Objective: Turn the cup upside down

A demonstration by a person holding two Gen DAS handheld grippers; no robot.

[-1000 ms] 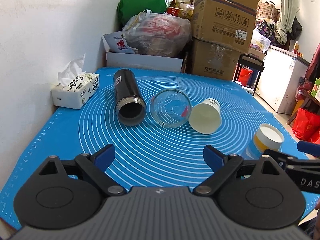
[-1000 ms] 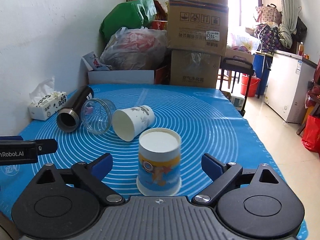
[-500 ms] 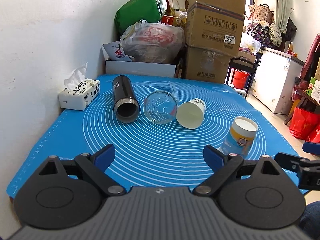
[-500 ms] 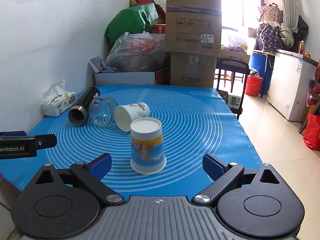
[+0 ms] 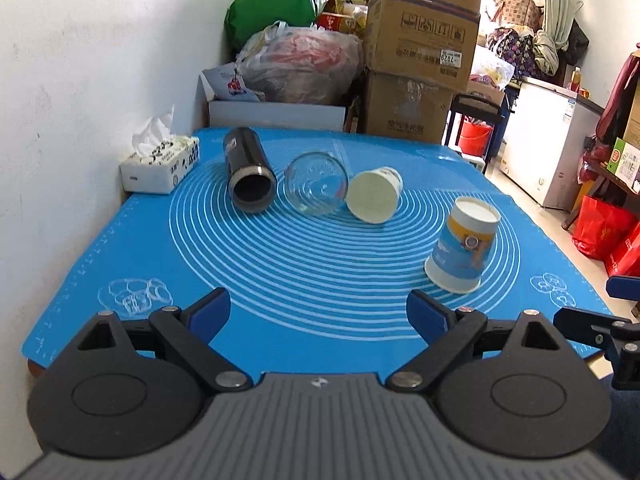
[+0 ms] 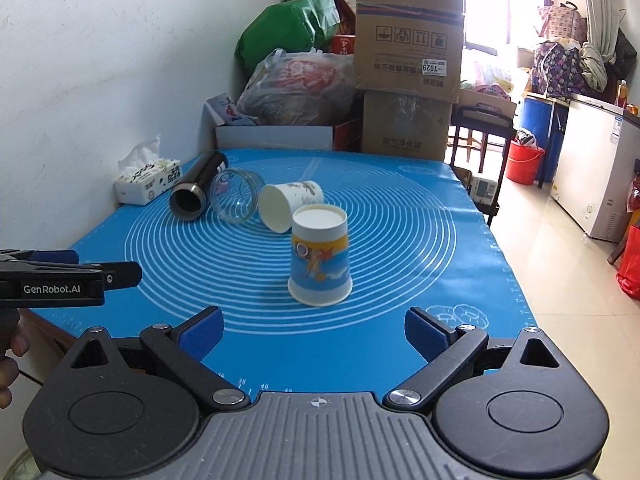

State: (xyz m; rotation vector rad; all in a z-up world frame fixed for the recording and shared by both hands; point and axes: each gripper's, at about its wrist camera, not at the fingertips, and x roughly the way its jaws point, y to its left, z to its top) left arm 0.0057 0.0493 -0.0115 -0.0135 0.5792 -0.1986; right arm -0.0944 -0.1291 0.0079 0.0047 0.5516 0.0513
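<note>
A printed blue and yellow paper cup point(image 6: 320, 258) stands upside down on the blue mat point(image 6: 400, 240); it also shows in the left wrist view point(image 5: 464, 244). A white paper cup point(image 5: 375, 195) point(image 6: 288, 204), a clear glass point(image 5: 316, 188) point(image 6: 236, 196) and a black flask point(image 5: 249, 176) point(image 6: 196, 192) lie on their sides behind it. My right gripper point(image 6: 314, 330) is open and empty, well short of the printed cup. My left gripper point(image 5: 319, 310) is open and empty near the mat's front edge.
A tissue box point(image 5: 160, 164) sits at the mat's left edge by the wall. Cardboard boxes point(image 5: 420, 52) and full bags point(image 5: 300, 64) are stacked behind the table. The table's right edge drops to the tiled floor point(image 6: 560, 260).
Both grippers have pulled back and up from the table. The printed cup, close between the right fingers a second ago, now stands free farther ahead.
</note>
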